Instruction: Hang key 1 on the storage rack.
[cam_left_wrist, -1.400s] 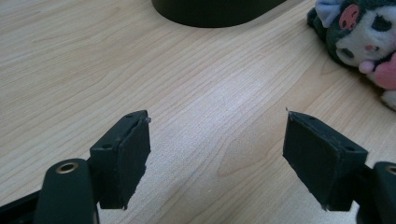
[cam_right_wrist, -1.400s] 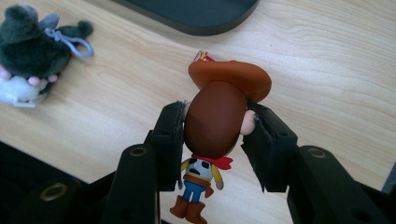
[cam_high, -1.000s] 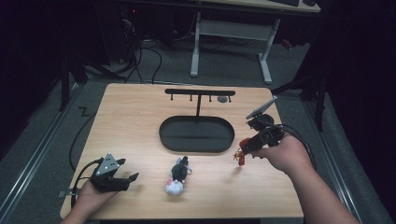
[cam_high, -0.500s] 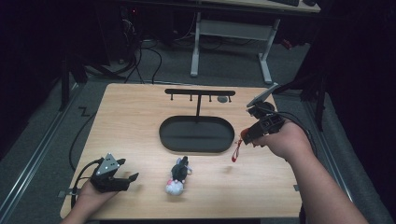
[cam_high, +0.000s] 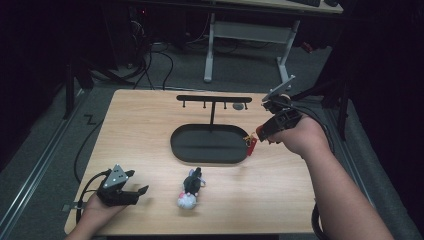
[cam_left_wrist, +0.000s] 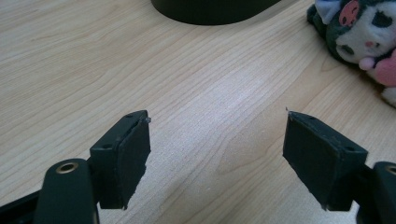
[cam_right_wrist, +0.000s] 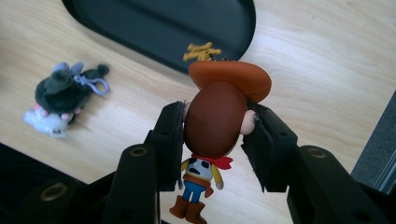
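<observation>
Left gripper at near tabletop edge — jaws wide, empty. Plush grey-and-white cat keychain lying beside it. Right gripper farther off, jaws clamped on the brown-haired cowboy figurine keychain, held above the black oval tray's right end. Risk: smooth round head may slip out — grip looks shallow.

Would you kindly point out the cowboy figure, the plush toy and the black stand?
cowboy figure (cam_right_wrist: 215, 119), right gripper view, back of its head.
plush toy (cam_high: 189, 189), high view, its body.
black stand (cam_high: 214, 99), high view, its top bar.
</observation>
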